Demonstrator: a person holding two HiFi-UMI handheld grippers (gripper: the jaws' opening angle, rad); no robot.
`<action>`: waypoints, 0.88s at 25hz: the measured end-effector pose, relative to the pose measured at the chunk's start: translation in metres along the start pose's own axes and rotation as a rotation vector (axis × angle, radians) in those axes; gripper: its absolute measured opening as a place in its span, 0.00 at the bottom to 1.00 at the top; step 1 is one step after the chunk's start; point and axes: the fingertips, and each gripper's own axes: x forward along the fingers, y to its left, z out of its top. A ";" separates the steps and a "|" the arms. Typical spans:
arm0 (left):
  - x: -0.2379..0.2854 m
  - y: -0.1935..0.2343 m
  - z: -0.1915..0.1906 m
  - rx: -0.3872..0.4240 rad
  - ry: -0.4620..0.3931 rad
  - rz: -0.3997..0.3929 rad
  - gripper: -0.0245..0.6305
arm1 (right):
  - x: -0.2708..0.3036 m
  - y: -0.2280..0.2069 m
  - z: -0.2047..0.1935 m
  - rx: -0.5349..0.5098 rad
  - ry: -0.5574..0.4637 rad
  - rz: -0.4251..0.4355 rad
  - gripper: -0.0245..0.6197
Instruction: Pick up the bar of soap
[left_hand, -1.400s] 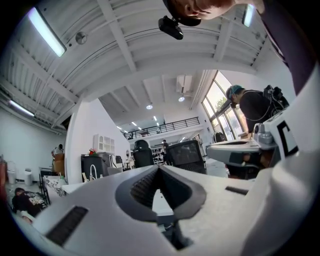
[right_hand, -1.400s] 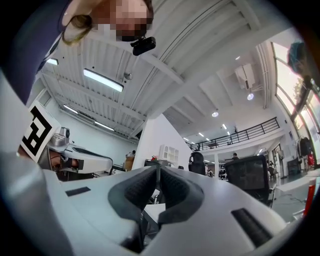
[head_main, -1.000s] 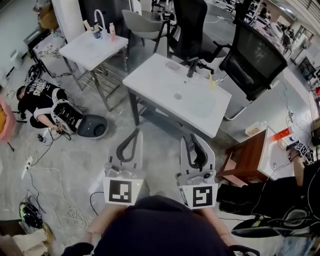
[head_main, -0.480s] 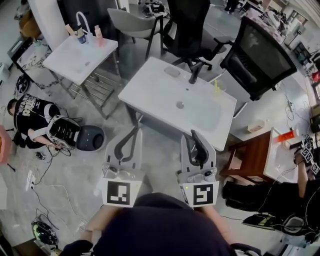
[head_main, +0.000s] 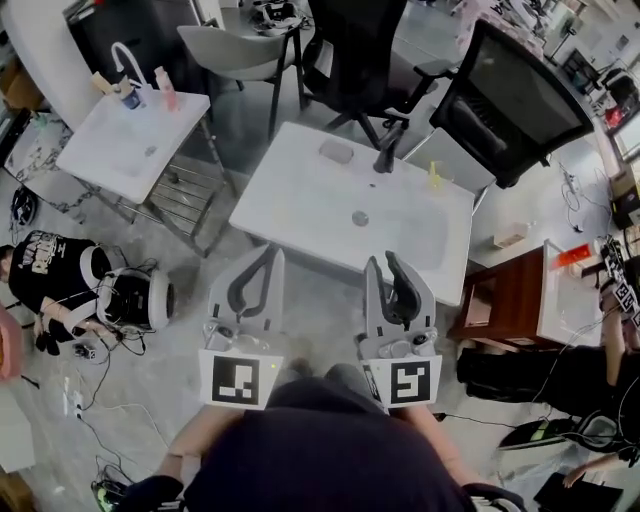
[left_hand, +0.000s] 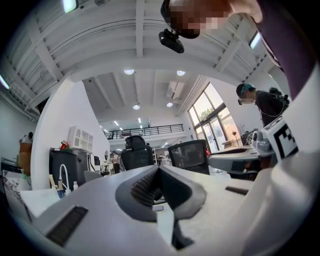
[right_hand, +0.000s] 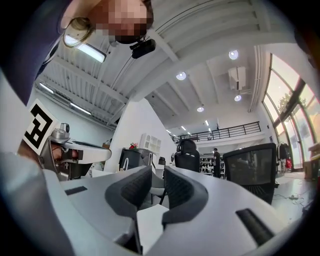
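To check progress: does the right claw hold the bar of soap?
No, the bar of soap lies on the white sink top, apart from the right claw.

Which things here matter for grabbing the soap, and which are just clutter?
Job: bar of soap, white sink top it lies on, left gripper, right gripper.
Clutter: tap, yellow item, mesh office chair, second sink, bottles.

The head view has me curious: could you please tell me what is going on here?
A person holds a gripper in each hand, both near the front edge of the white sink top. The left gripper is shut and empty; the right gripper has its jaws slightly apart, also empty. What looks like the bar of soap lies untouched on the far side, beside the faucet.
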 end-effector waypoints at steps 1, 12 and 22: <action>0.003 0.004 -0.002 0.000 0.000 -0.008 0.04 | 0.003 0.001 -0.002 0.005 0.006 -0.007 0.15; 0.024 0.020 -0.023 -0.067 0.011 -0.035 0.04 | 0.016 -0.004 -0.016 0.005 0.041 -0.061 0.15; 0.074 0.035 -0.024 -0.057 -0.007 -0.078 0.04 | 0.062 -0.018 -0.029 -0.014 0.051 -0.066 0.17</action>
